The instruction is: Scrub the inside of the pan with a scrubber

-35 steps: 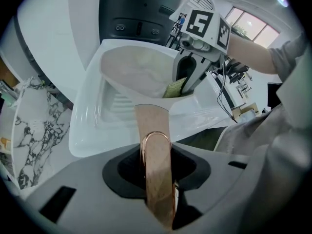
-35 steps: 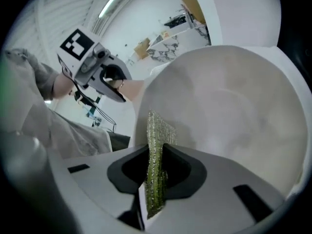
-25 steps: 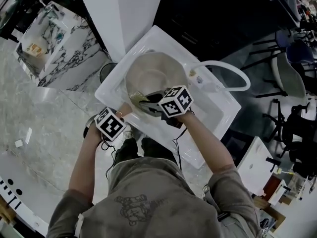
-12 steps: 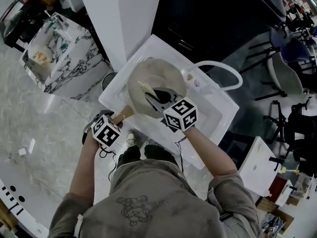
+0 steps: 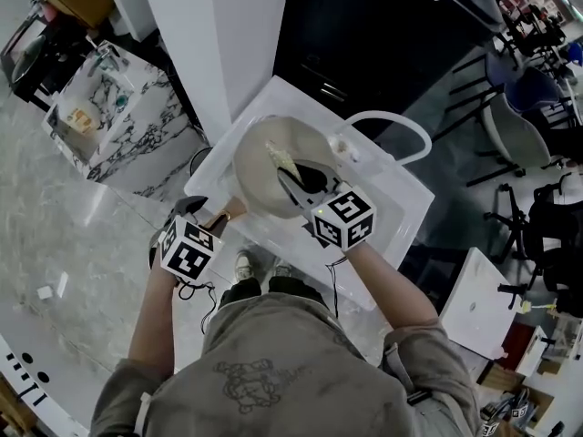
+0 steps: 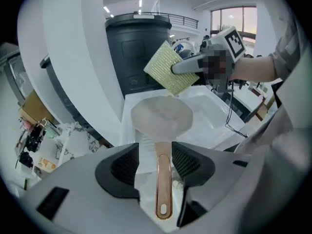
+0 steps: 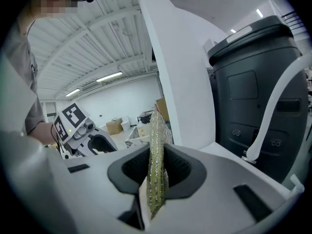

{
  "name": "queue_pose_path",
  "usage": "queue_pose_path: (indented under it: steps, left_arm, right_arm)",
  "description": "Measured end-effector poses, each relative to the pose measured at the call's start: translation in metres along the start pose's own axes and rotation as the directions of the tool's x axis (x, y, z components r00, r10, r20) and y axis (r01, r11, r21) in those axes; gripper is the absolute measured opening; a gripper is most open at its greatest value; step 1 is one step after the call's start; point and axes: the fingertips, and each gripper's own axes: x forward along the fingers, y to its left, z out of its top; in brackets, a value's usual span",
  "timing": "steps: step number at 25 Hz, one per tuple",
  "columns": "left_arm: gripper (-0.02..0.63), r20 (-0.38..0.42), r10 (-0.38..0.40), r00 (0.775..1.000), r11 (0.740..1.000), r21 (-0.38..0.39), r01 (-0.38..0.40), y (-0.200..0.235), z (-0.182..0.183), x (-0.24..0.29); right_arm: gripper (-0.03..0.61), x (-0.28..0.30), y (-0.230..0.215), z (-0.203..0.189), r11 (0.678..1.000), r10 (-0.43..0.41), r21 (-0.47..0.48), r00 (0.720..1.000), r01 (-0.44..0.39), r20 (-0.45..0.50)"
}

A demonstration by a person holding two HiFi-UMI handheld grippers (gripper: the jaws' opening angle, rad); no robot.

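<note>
A pale round pan (image 5: 273, 178) lies in the white sink tub (image 5: 392, 198), its copper handle (image 5: 226, 212) pointing toward me. My left gripper (image 5: 202, 212) hovers over the handle's end. In the left gripper view the handle (image 6: 163, 179) shows between the fingers (image 6: 184, 161) with a gap on each side. Those jaws have just been opening and stand open, touching nothing. My right gripper (image 5: 299, 176) is above the pan, shut on a yellow-green scrubber (image 5: 281, 157). The scrubber (image 7: 157, 130) stands edge-on between the pads, and its flat face (image 6: 170, 69) is lifted clear of the pan (image 6: 161, 116).
A white hose (image 5: 401, 135) loops over the tub's far side. A dark bin (image 6: 136, 52) and a white pillar (image 5: 219, 25) stand behind the tub. A marble-patterned cabinet (image 5: 109, 126) is to the left. Chairs stand at the far right.
Both grippers have risen. The left one has opened off the pan handle and drawn back. The right one has lifted the scrubber out of the pan and tilted up. The pan stays put.
</note>
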Motion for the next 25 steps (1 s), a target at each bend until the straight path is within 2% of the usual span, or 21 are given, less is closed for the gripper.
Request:
queue_pose_path:
  steps: [5,10,14,16,18,21,25]
  left_arm:
    - [0.2,0.157,0.019,0.987,1.0,-0.009,-0.018,-0.003,0.043,-0.025]
    - [0.132,0.334,0.046,0.941,0.999,-0.023,-0.041,-0.008,0.086,-0.053]
    - [0.1,0.413,0.09,0.906,0.995,-0.008,-0.095,-0.009,0.108,-0.069]
    - [0.091,0.45,0.107,0.887,0.993,-0.008,-0.116,-0.009,0.117,-0.078]
    - [0.075,0.5,0.118,0.858,0.992,-0.015,-0.128,-0.011,0.129,-0.089]
    - [0.072,0.583,0.142,0.8,0.988,-0.03,-0.154,-0.01,0.147,-0.11]
    - [0.058,0.654,0.169,0.737,0.981,-0.037,-0.193,-0.011,0.165,-0.137]
  right_arm:
    - [0.074,-0.025,0.006,0.033,0.999,-0.031,-0.025,0.995,0.033,0.091]
    - [0.074,-0.051,0.014,0.063,0.996,-0.067,-0.044,0.98,0.076,0.186]
    - [0.074,-0.071,0.025,0.078,0.981,-0.1,-0.141,0.968,0.135,0.231]
    - [0.074,-0.078,0.032,0.081,0.977,-0.102,-0.16,0.965,0.144,0.242]
    - [0.074,-0.088,0.039,0.086,0.974,-0.105,-0.168,0.961,0.151,0.257]
    - [0.074,-0.102,0.044,0.099,0.976,-0.117,-0.142,0.95,0.163,0.288]
    - [0.074,-0.127,0.048,0.12,0.967,-0.171,-0.12,0.922,0.224,0.347]
